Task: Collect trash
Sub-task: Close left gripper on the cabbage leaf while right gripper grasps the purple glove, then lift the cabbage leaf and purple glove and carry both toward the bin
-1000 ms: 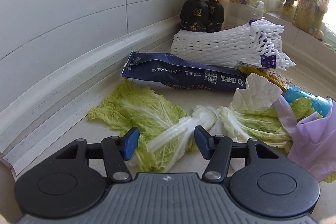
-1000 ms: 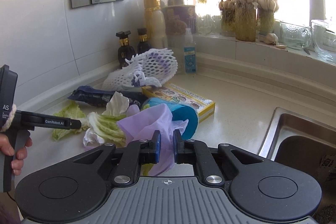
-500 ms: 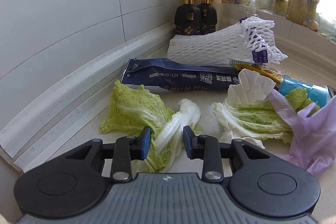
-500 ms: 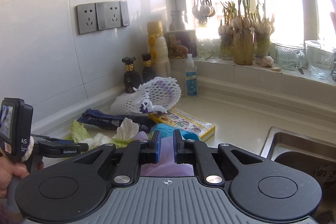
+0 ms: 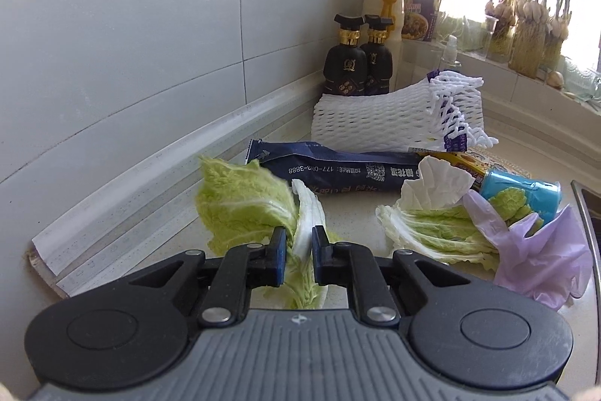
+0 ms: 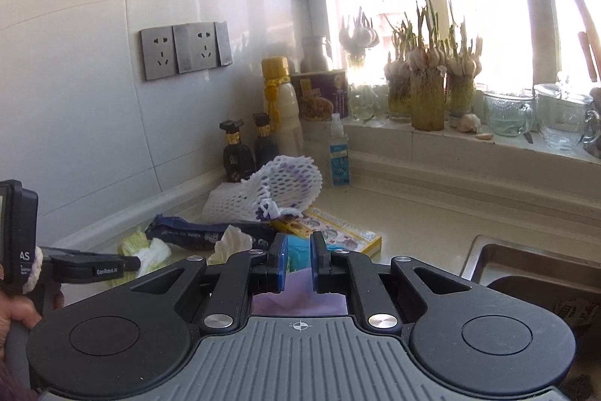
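1. Left gripper is clamped on a cabbage leaf, blue pads pressed against the white rib, the green frill standing up off the counter on the wall side.
2. The same gripper shows in the right wrist view at the left edge, its fingers level above the counter, the leaf's pale rib bunched at their tips.
3. Right gripper is pinching a purple plastic bag; the film fills the narrow gap between its jaws.
4. In the left wrist view that bag sits crumpled at the counter's sink-side edge.
5. A second cabbage leaf lies flat on the counter, touching the bag, with a white tissue crumpled on its far end.
6. A blue cup lies on its side just behind the bag, a scrap of green in its mouth.
7. A dark blue wrapper stretches across the middle of the counter, behind both leaves.
8. White foam netting is heaped behind the wrapper, toward the back corner.
9. A yellow box lies flat beside the netting, partly under it.
10. Two black bottles stand in the back corner against the wall.
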`<state>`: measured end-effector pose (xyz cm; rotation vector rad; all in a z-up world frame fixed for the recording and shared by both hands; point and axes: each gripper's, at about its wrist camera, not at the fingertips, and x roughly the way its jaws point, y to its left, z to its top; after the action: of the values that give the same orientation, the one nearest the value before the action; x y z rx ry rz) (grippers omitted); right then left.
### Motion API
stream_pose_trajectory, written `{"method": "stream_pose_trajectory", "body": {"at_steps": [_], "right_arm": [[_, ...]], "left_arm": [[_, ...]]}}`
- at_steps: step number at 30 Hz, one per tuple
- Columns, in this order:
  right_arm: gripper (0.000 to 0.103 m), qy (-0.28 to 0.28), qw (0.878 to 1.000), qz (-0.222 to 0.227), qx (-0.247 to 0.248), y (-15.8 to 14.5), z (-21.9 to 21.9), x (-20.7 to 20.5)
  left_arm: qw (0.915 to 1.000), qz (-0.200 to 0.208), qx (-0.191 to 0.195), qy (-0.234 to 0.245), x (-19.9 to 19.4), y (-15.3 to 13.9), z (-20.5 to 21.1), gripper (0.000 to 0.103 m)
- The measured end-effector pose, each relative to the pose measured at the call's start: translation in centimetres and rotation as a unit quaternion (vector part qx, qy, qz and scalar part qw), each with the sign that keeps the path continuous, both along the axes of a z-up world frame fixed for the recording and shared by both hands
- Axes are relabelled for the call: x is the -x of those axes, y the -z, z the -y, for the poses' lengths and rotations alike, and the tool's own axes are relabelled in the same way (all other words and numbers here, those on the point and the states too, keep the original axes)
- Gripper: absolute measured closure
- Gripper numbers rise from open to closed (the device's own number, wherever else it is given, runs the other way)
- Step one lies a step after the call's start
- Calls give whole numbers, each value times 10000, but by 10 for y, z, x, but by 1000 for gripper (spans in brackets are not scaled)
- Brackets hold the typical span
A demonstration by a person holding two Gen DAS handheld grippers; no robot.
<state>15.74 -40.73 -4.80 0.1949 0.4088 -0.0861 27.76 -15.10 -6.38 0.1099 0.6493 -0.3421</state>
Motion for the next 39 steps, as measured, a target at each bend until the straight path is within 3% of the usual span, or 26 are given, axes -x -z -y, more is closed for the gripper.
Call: {"method": "stream_pose_trajectory", "body": {"at_steps": [1,4,10,12,17,20,28,39], "right_arm": [[77,23,9999,-99,-23,4,0,-2],[28,92,9995,-287,-27,19,0,-7],[29,158,9977,-606,249,44,0,-28],[33,262,9974,-664,16,50,8,-34],[88,282,9939,-992,-385,67,19,-44],[100,359,9940,-951,-409,67,19,-38],[103,372,9971,-539,-389,45,10,-13],[103,304,9988,226,-315,-10,1,20]], "left_arm": [[10000,7,28,2,3,-2,-1,91],[10000,2,80,12,10,-5,-5,91],[9999,-33,146,14,23,-8,-10,91],[9999,-49,156,7,27,-8,-12,91],[9998,-86,170,-19,32,-8,-16,91],[9997,-90,203,-51,36,-10,-19,91],[9990,-109,406,-115,43,-17,-28,91],[9976,-130,678,-36,56,-37,-41,91]]}}
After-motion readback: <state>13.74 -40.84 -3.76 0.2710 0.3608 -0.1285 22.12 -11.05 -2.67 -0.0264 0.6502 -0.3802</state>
